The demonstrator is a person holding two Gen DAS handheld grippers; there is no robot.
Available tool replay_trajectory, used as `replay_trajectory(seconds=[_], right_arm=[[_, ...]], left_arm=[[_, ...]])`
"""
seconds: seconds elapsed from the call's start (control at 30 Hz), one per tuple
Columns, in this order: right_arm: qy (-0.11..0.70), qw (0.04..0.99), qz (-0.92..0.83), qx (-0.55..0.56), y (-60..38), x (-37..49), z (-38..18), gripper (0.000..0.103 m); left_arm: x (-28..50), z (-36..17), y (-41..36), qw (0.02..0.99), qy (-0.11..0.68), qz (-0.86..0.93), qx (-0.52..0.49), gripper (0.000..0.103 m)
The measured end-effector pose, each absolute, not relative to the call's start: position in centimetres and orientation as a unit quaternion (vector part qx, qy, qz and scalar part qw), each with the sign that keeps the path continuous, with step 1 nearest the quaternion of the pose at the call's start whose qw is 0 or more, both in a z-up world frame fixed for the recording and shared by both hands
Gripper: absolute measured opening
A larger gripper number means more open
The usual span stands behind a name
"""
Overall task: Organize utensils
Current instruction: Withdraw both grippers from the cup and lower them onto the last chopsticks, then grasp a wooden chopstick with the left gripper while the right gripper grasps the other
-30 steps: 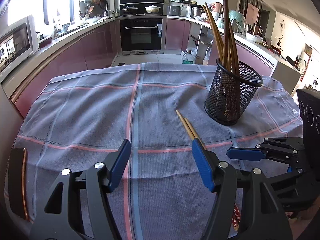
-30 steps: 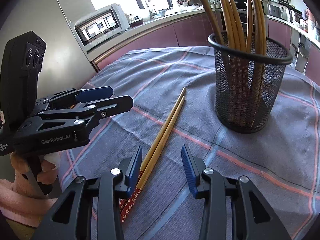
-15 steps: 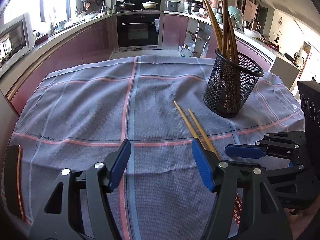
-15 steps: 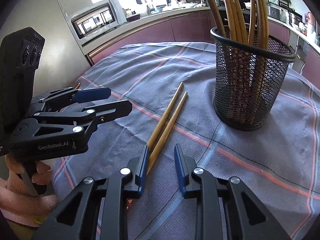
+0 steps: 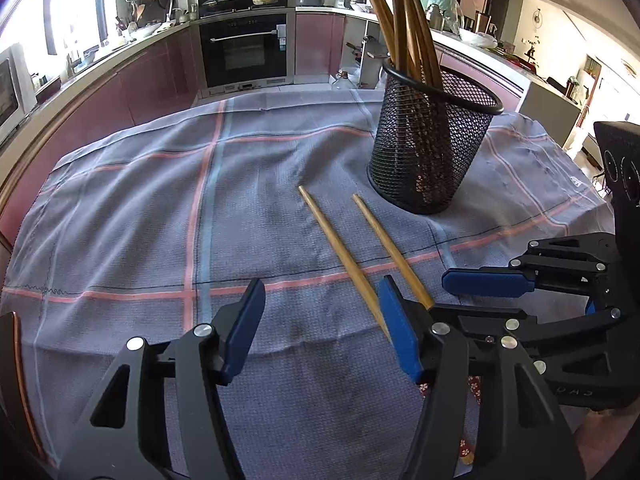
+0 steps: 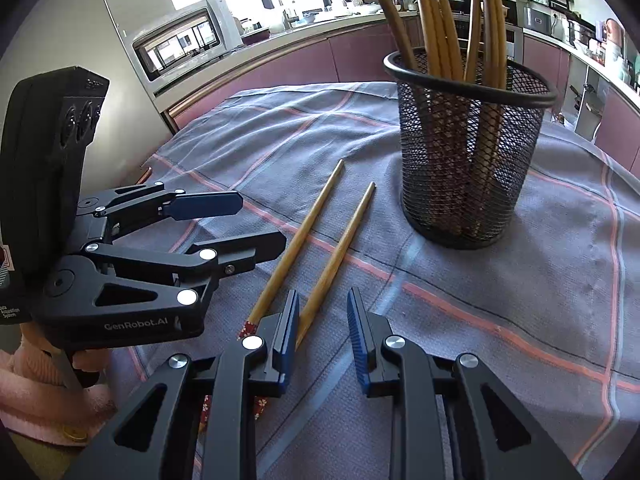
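Two wooden chopsticks [image 5: 340, 256] [image 6: 340, 248] with red patterned ends lie splayed on the checked cloth in front of a black mesh holder [image 5: 432, 152] [image 6: 468, 152] that holds several more. My right gripper [image 6: 324, 332] [image 5: 440, 296] is low over their near ends, jaws narrow with a gap. Its left finger [image 6: 286, 332] stands between the two sticks; one stick runs in beside that pad, not pinched. My left gripper [image 5: 322, 332] [image 6: 260, 222] hovers beside it, its jaws closing with only cloth between them. One chopstick ends at its right finger [image 5: 400, 336].
The cloth-covered table [image 5: 160, 220] drops off beyond the holder toward an oven [image 5: 244, 48] and counters. A microwave [image 6: 180, 48] stands at the left. A hand in a pink sleeve [image 6: 40, 400] holds the left gripper.
The two chopsticks, first side by side, have spread apart at their far tips. The right jaws have narrowed around the near ends. The left gripper moved forward and lower, toward the holder.
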State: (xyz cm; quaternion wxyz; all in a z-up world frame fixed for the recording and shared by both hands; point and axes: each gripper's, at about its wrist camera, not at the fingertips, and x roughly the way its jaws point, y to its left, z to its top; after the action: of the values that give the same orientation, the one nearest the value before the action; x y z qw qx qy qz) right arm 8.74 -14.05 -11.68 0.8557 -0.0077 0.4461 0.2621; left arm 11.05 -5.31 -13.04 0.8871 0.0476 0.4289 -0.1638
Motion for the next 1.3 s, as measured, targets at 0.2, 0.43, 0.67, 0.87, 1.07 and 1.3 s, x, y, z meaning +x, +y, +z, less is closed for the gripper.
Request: replay_trajectory(seconds=[0.2,0.43,0.67,0.87,1.07,1.3], right_arm=[[0.446,0.856,0.26,-0.01,-14.5,8.9,-11.7,0.023],[0.444,0.858,0.257,-0.011,-14.5,9.3,-11.8,0.023],[0.441,0.861,0.254,-0.008,-14.2,10.2,-11.9,0.023],[0.437,0.865,0.249,-0.014,-13.6,10.9,-11.9,0.023],[0.432,0.868,0.243,-0.023,-12.9,11.6,-12.0,0.021],[0.432,0.871,0.236,-0.015,-13.1,12.0,-12.2,0.009]], left_arm=[[11.2,-13.7,-6.4,0.878,0.44,-0.179,0.052,0.036],[10.9,-14.0,-6.4,0.871,0.452,-0.19,0.043,0.018],[10.1,-13.9,-5.7,0.866,0.456,-0.203,0.034,0.014],[11.1,-13.8,-5.3,0.871,0.455,-0.184,0.034,0.021],[12.5,-14.0,-5.7,0.871,0.458,-0.174,0.041,0.021],[12.8,-14.0,-6.0,0.875,0.456,-0.16,0.039,0.018]])
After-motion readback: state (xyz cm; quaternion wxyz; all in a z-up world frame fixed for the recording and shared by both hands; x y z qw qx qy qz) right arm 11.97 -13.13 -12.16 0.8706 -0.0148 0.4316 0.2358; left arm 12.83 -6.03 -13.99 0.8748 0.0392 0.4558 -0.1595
